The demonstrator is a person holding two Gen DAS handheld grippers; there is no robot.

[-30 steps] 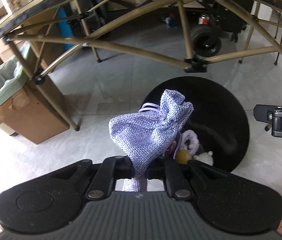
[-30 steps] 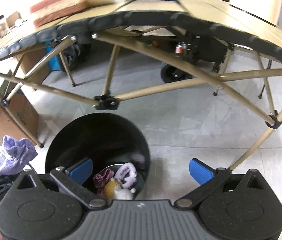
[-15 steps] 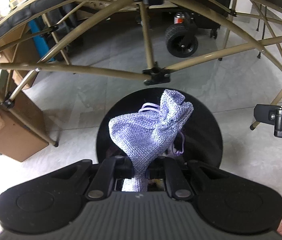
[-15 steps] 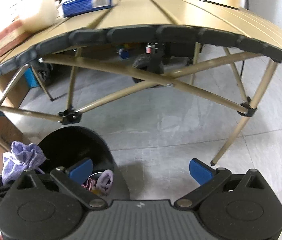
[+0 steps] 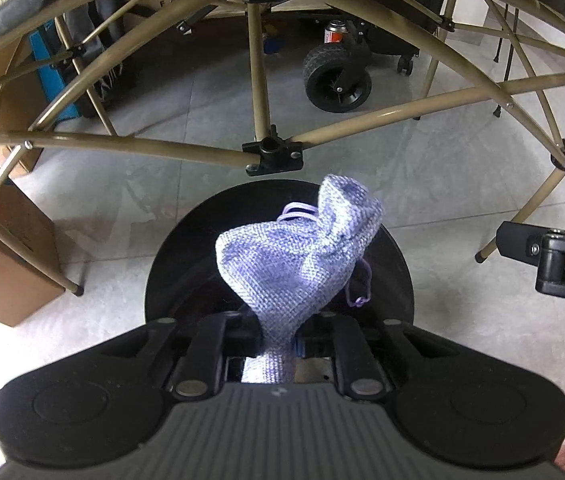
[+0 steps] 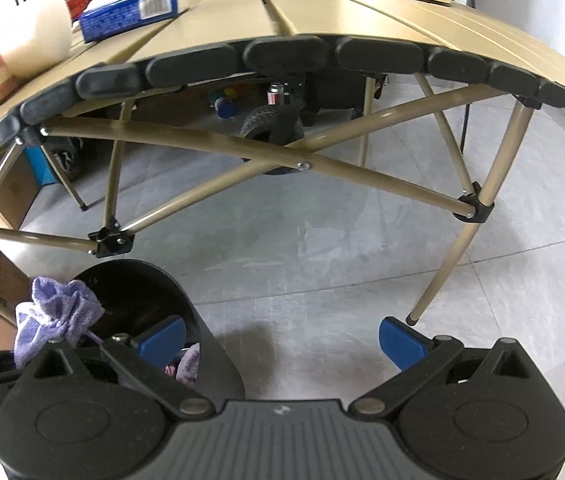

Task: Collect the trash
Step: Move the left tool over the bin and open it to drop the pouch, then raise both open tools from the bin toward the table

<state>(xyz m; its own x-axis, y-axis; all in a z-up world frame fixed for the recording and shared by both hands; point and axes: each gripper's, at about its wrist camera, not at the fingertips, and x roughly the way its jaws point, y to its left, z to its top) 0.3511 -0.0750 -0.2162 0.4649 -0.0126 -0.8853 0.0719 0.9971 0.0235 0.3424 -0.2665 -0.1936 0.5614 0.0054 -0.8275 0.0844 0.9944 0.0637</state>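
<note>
Grey tiled floor (image 5: 422,168) under a folding table (image 6: 322,4). Lilac drawstring pouch (image 5: 294,256) is pinched by its bottom in left gripper (image 5: 278,340), jaws opening, neck pointing up-forward over black bin (image 5: 394,280). Tabletop clutter is shown only by right view; right gripper (image 6: 282,338) is spread wide, empty.

You have one lavender drawstring pouch (image 5: 298,264) and one black bin (image 5: 186,256) on the floor. Two grippers show: the left gripper (image 5: 278,336) and the right gripper (image 6: 282,340). One cardboard box (image 5: 6,276) sits far left, one black wheel (image 5: 336,80) beyond, and one blue packet (image 6: 130,12) on the tabletop (image 6: 322,12).
</note>
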